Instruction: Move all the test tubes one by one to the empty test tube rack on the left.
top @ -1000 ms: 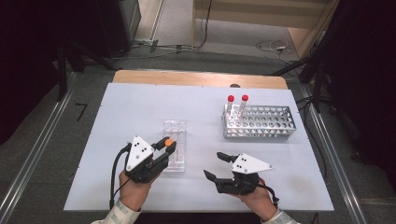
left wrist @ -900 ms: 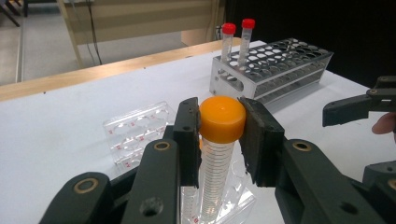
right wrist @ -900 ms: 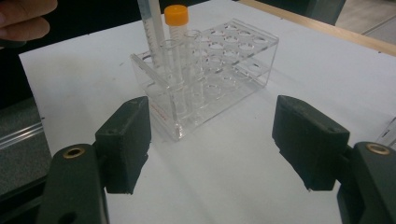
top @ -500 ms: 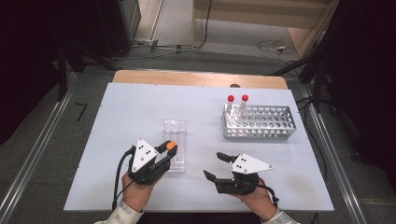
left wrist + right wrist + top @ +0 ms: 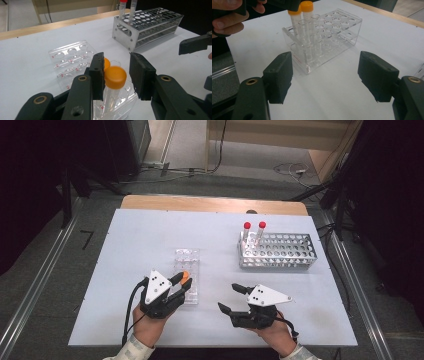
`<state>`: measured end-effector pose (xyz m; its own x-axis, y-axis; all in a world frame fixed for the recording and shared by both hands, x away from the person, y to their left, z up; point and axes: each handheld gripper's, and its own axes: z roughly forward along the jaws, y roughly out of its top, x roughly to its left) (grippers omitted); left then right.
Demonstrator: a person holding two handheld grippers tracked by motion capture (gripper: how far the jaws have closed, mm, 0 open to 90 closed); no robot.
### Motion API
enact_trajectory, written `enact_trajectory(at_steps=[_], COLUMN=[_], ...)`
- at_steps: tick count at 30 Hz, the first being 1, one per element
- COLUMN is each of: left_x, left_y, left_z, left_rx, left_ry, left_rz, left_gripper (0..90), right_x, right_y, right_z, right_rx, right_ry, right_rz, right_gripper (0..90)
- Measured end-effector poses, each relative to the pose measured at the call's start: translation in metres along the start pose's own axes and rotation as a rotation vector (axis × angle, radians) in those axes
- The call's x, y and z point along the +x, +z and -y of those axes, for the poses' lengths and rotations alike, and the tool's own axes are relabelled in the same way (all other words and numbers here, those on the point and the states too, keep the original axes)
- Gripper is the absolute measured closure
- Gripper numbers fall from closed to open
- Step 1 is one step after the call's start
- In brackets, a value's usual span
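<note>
So the left tool (image 5: 116,75) sits at the near end of the clear rack (image 5: 186,275), with an orange-capped tube (image 5: 114,82) standing upright in a near slot right between its jaws. Those jaws have just been opening: in the left gripper view the left pad is touching or nearly touching the cap, while the right pad stands clear of it, so I'd call the tube let go, resting in the rack on its own. A second orange cap (image 5: 107,62) peeks out just behind the first. The tube's long axis runs straight up, so I'd guess the clean exit is up or straight back toward the person without clipping the cap. The right tool (image 5: 235,300) rests on the tabletop (image 5: 140,235) to the right of the rack, jaws wide apart and empty. The metal rack (image 5: 278,251) with two red-capped tubes (image 5: 254,231) sits far right.
</note>
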<state>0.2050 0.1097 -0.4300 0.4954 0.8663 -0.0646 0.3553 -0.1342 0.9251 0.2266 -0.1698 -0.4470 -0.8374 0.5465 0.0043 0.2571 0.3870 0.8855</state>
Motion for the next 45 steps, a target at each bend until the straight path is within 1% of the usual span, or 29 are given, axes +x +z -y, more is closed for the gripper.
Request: enact_trajectory(at_steps=[2, 6, 8, 10, 13, 16, 19, 22, 28, 30, 33, 35, 37, 42, 45], left_x=[0.0, 0.002, 0.002, 0.001, 0.001, 0.001, 0.003, 0.003, 0.004, 0.004, 0.004, 0.004, 0.005, 0.007, 0.006], left_y=[-0.001, -0.003, -0.004, -0.005, -0.006, -0.006, -0.005, -0.005, -0.005, -0.005, -0.006, -0.007, -0.007, -0.007, -0.006], left_z=[0.0, -0.002, -0.003, -0.003, -0.004, -0.004, -0.005, -0.005, -0.006, -0.006, -0.006, -0.006, -0.007, -0.007, -0.007], left_rx=[-0.005, -0.016, -0.028, -0.036, -0.043, -0.054, -0.056, -0.054, -0.06, -0.061, -0.064, -0.07, -0.072, -0.069, -0.067], left_ry=[-0.002, -0.017, -0.027, -0.03, -0.034, -0.051, -0.065, -0.071, -0.073, -0.073, -0.073, -0.075, -0.075, -0.08, -0.08], left_rz=[-0.002, 0.004, 0.003, -0.019, -0.04, -0.052, -0.062, -0.066, -0.07, -0.071, -0.07, -0.072, -0.075, -0.081, -0.079], left_gripper=[64.8, 61.6, 57.0, 47.1, 37.8, 30.6, 25.9, 24.4, 24.3, 24.4, 24.3, 24.3, 24.3, 24.2, 24.2], right_x=[0.0, -0.002, -0.004, -0.008, -0.019, -0.03, -0.041, -0.052, -0.079, -0.088, -0.101, -0.111, -0.12, -0.134, -0.142], right_y=[0.0, -0.001, -0.002, -0.002, -0.004, -0.006, -0.009, -0.011, -0.01, -0.008, -0.001, 0.003, 0.008, 0.02, 0.028], right_z=[0.0, 0.0, -0.001, -0.001, 0.0, -0.001, -0.003, -0.005, -0.014, -0.017, -0.018, -0.018, -0.018, -0.022, -0.024], right_rx=[0.0, -0.007, -0.01, -0.012, -0.02, -0.032, -0.038, -0.046, -0.066, -0.068, -0.055, -0.044, -0.047, -0.059, -0.071], right_ry=[0.001, 0.004, 0.01, 0.019, 0.045, 0.067, 0.097, 0.135, 0.185, 0.195, 0.186, 0.195, 0.219, 0.226, 0.248], right_rz=[0.0, 0.008, 0.02, 0.044, 0.084, 0.13, 0.191, 0.242, 0.329, 0.365, 0.429, 0.459, 0.478, 0.54, 0.571], right_gripper=[26.8, 26.8, 26.8, 26.8, 27.1, 27.4, 27.4, 27.7, 29.2, 29.8, 31.3, 32.7, 35.5, 41.8, 47.2])
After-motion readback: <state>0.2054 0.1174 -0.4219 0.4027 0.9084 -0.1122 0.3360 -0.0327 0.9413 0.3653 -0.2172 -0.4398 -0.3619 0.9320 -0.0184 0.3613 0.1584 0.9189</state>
